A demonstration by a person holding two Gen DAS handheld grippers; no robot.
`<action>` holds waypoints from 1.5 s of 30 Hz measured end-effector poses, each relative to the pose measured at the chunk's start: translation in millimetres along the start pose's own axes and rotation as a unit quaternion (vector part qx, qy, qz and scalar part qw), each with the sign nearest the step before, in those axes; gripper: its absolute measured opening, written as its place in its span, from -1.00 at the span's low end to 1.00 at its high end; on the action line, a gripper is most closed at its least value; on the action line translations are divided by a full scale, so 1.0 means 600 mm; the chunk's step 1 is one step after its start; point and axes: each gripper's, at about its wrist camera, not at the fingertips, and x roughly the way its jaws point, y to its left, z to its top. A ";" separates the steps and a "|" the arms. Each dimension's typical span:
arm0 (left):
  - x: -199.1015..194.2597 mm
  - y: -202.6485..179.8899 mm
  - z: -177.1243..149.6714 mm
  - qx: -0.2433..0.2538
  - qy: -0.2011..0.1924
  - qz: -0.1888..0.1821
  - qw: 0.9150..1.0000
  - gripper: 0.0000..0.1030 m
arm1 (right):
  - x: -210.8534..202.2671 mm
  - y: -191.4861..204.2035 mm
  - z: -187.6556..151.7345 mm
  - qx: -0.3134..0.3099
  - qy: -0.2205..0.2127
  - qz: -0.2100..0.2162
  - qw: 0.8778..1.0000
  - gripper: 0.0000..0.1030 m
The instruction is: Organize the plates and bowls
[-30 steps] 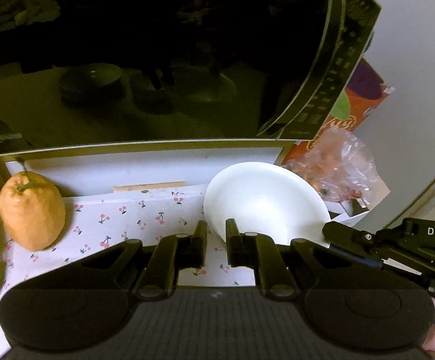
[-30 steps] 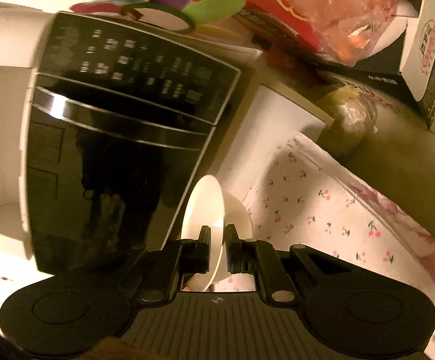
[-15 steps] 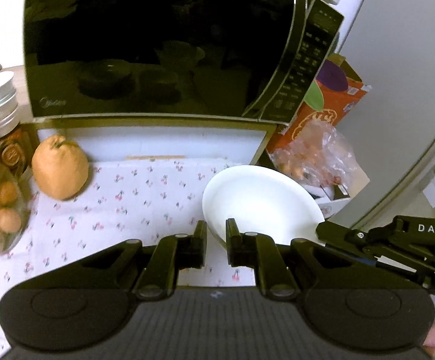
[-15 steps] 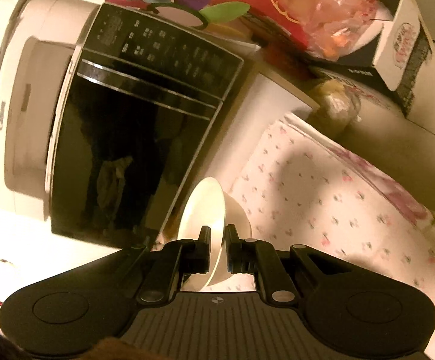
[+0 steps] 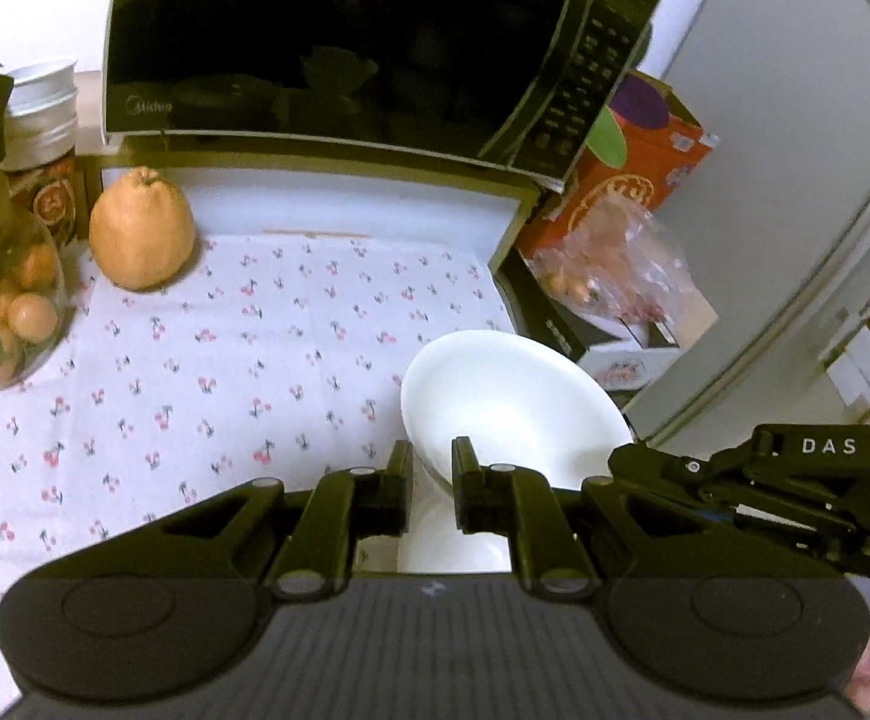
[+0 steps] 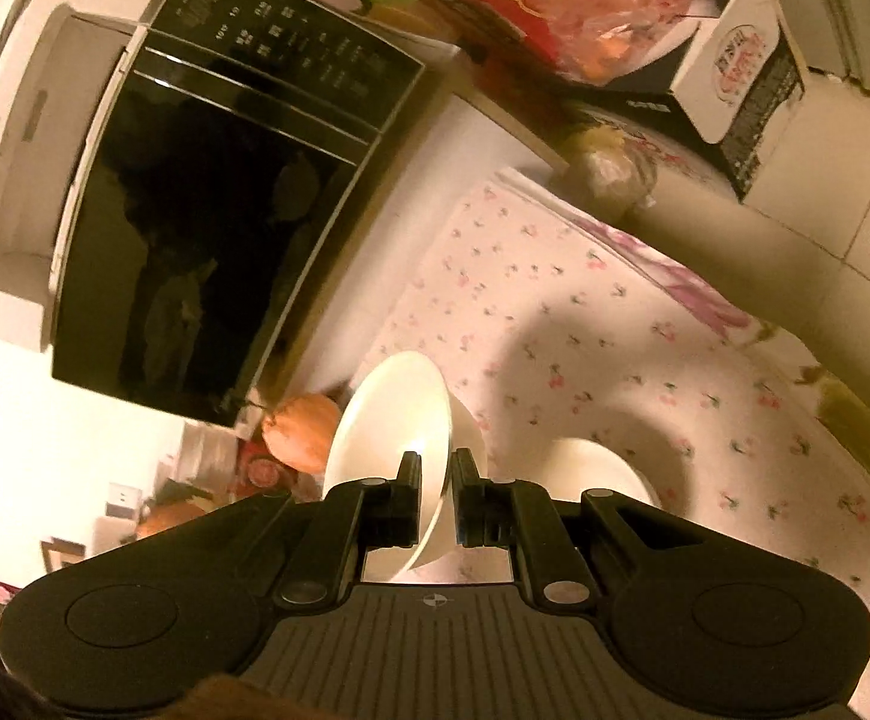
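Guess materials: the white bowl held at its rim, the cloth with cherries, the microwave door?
White bowl: looks like glazed ceramic or opal glass; smooth, evenly white, soft sheen, thin rim. Melamine is possible.
Cherry-print cloth: thin woven fabric, matte; its edge shows folds in the right wrist view.
Microwave door: glossy dark glass or acrylic, mirror-like reflections, with metallic trim strips.

Both wrist cameras looked forward and downward along their fingers, close over the cherry-print cloth (image 5: 225,372). The right view was rolled sideways. Both showed the microwave (image 5: 339,42).
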 end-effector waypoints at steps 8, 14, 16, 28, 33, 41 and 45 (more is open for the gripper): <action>-0.009 -0.004 -0.045 0.025 -0.011 -0.008 1.000 -0.77 | -0.006 -0.011 -0.026 -0.026 0.008 -0.033 0.999 -0.78; -0.003 -0.012 -0.067 0.044 -0.018 -0.005 0.999 -0.76 | 0.000 -0.018 -0.038 -0.035 0.009 -0.060 0.998 -0.77; 0.003 -0.013 -0.067 0.047 -0.012 -0.004 0.999 -0.76 | 0.003 -0.019 -0.039 -0.040 0.008 -0.070 0.997 -0.77; 0.016 -0.017 -0.086 0.078 0.000 0.019 0.997 -0.76 | 0.020 -0.033 -0.052 -0.031 0.032 -0.095 0.994 -0.77; 0.026 -0.022 -0.091 0.093 0.008 0.028 0.995 -0.74 | 0.025 -0.034 -0.054 -0.041 0.037 -0.108 0.993 -0.76; 0.039 -0.026 -0.098 0.104 0.019 0.037 0.994 -0.74 | 0.035 -0.044 -0.055 -0.043 0.046 -0.120 0.991 -0.74; 0.044 -0.028 -0.101 0.110 0.026 0.042 0.993 -0.70 | 0.038 -0.047 -0.054 -0.041 0.051 -0.121 0.990 -0.72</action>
